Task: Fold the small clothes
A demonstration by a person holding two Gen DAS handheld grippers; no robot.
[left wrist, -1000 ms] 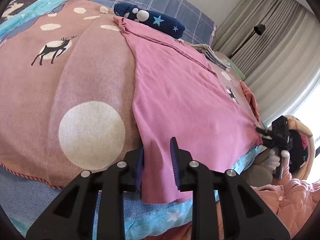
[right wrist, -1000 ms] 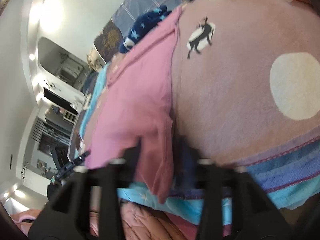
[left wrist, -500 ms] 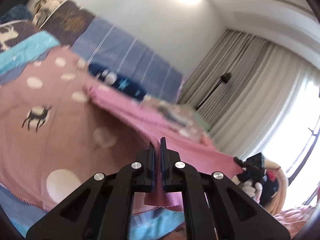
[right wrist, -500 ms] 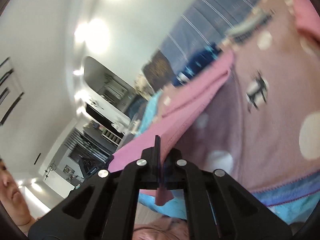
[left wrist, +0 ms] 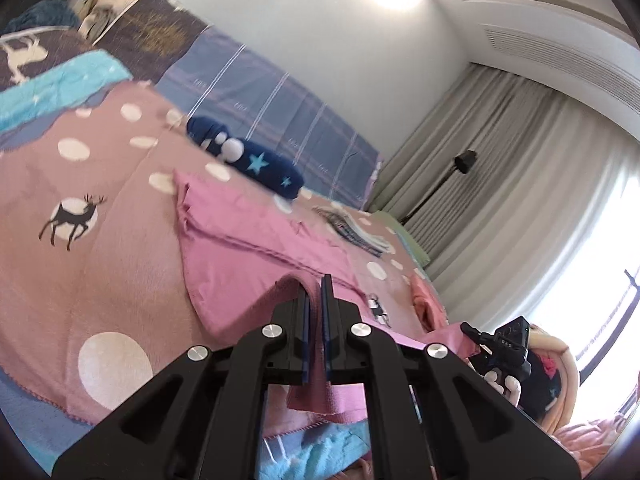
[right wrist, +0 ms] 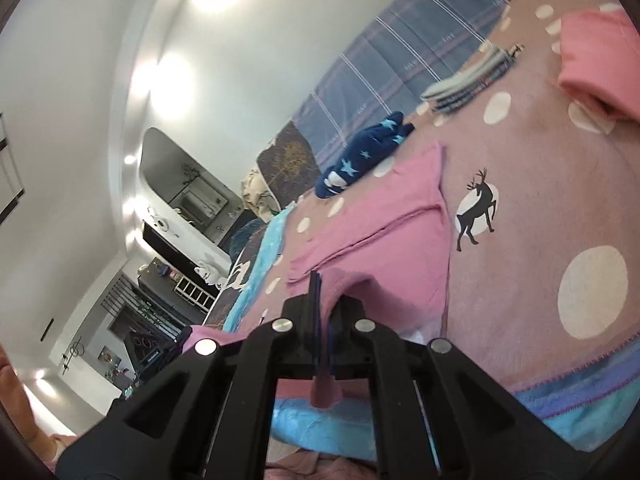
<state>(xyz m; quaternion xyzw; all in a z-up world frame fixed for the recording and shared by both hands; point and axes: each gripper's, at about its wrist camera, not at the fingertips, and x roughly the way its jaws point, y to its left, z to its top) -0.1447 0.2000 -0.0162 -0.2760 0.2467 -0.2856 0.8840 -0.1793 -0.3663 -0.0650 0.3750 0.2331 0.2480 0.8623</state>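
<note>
the fingers (left wrist: pixel 306 340) of the left gripper (left wrist: pixel 315 300) are clenched on the near hem of the pink garment (left wrist: pixel 248 248), with a short flap of cloth hanging below the pads. the right gripper (right wrist: pixel 325 312) is pinched the same way on the garment's other near corner, its fingers (right wrist: pixel 316 320) pressed together with a pink tab sticking out underneath. in the left view the right gripper shows at the right edge, held in a gloved hand (left wrist: pixel 502 380).

between the two grips the near edge of the garment is raised off the bed, and the cloth slopes away and down. its far part lies flat on the blanket (left wrist: pixel 100 280) (mauve, with white dots and a deer print), with a seam or fold line running across it.

beyond the garment a navy item with stars (left wrist: pixel 248 164) rests on the blanket. a folded striped piece (left wrist: pixel 356 228) sits further right, and a coral cloth (left wrist: pixel 426 300) lies near the bed's right edge. behind stand a plaid headboard cover (left wrist: pixel 280 96), grey curtains (left wrist: pixel 520 168) and a floor lamp (left wrist: pixel 460 168).
</note>
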